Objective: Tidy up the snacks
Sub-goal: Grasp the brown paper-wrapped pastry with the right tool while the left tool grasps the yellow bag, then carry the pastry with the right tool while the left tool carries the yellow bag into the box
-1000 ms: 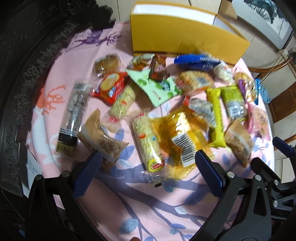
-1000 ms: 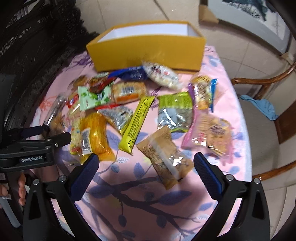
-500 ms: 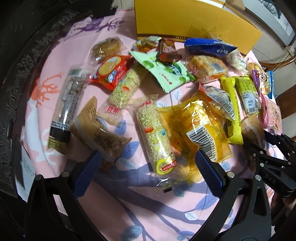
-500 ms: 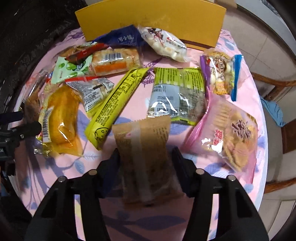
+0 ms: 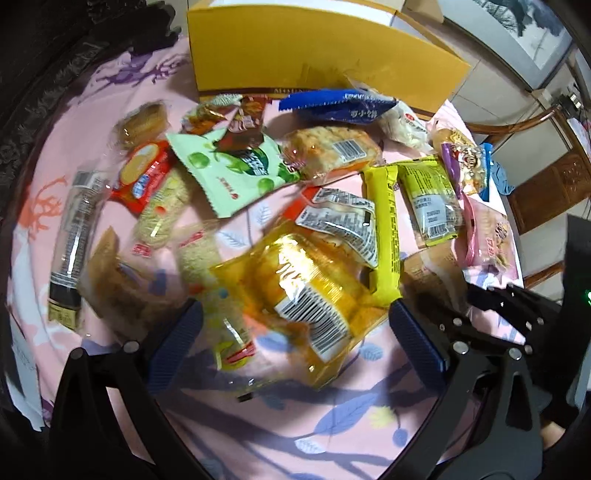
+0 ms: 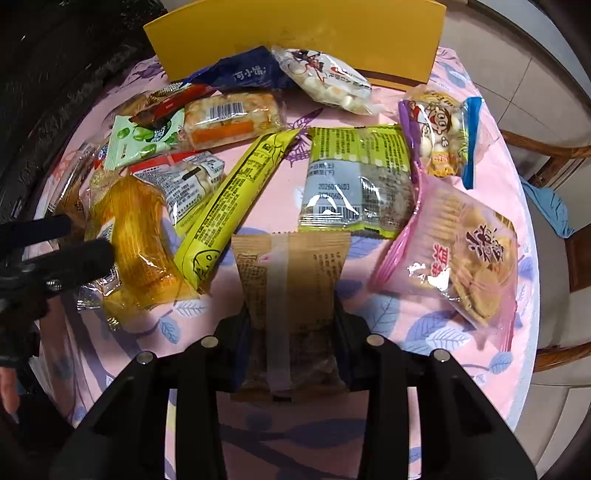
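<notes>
right claw (image 6: 291, 332) has just closed, we see it gripping brown packet (image 6: 291, 280) for the yellow box (image 6: 295, 33) | left claw (image 5: 295, 332) open over orange packet (image 5: 295, 295)

A home, most likely a dining or sitting room. Round table (image 6: 491, 122) under a pink cloth printed with leaves and branches, strewn with wrapped snacks (image 6: 354, 184). Wooden chair (image 6: 554, 151) at the right edge of the right wrist view, with a blue cloth (image 6: 550, 206) lying on its seat. Pale tiled floor (image 6: 517, 74) at upper right. Dark carved wooden furniture (image 5: 48, 66) along the left of the left wrist view, and a framed picture (image 5: 517, 26) leaning in the upper right corner. Yellow cardboard box (image 6: 295, 33) at top centre.
</notes>
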Available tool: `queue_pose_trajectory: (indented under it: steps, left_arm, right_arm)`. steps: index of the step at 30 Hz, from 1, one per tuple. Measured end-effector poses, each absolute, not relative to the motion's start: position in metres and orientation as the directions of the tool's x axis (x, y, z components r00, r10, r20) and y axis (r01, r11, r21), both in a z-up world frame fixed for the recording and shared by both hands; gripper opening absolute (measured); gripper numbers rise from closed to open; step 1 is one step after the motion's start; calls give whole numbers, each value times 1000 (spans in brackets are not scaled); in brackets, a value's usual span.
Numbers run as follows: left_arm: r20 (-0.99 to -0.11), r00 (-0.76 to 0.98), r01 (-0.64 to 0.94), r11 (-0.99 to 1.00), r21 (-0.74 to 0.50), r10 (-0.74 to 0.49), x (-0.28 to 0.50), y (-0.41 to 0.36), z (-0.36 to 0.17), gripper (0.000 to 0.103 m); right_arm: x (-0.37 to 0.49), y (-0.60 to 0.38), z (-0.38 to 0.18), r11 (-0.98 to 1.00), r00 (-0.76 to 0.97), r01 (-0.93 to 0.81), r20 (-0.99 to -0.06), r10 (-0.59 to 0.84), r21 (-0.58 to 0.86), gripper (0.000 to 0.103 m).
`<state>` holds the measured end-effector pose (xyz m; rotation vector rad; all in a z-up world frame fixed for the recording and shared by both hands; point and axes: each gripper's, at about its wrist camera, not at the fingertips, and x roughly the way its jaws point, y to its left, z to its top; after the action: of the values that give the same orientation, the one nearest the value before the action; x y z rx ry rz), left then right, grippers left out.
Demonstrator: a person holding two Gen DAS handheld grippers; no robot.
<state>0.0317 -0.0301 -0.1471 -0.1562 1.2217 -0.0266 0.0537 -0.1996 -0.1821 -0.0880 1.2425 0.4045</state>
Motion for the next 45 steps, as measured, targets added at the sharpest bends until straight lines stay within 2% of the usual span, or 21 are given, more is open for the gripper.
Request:
queue_pose_trajectory:
  steps: [3,10,13,18,25,29,32,40,45]
  left_arm:
    - [-949,301,-95,988,-123,-89,42,-34,-159,101]
    - [-952,305,-122,993,-13,25,68,-51,-171,100]
    - [-963,271,-142,990,-20,19,67,-59,-174,75]
    - [-966,258,-168,985,-50,-5,64,-57,-184,68]
    - [-953,301,-121,993,4,40,63,-69,-187,71]
    - [-945,325,-81,997,8,34,61,-75,-184,46]
    - [-943,334,-81,997,-18,11,61,-70,-184,41]
    - [-940,342,-99,993,-57,-20,41,-38,-175,38]
    - [-921,384,-106,988,-108,-60,25,-18,-149,38]
  right_arm:
    - [58,-202,-184,926,263,-340,-928,263,166,39]
    - [47,-203,-181,925,269,-334,-923,276,179,39]
    - [47,-204,-180,927,260,-327,-925,276,185,40]
    - [45,-210,-181,927,253,-308,-921,296,213,40]
    - [45,-206,-181,929,259,-319,-926,275,187,41]
    - [43,-206,-180,935,270,-305,-926,264,178,37]
    - [41,-207,-180,938,282,-294,-921,269,184,34]
    - [35,-206,-163,933,322,-312,-903,284,181,34]
    - [30,-203,-148,927,353,-329,-887,300,182,34]
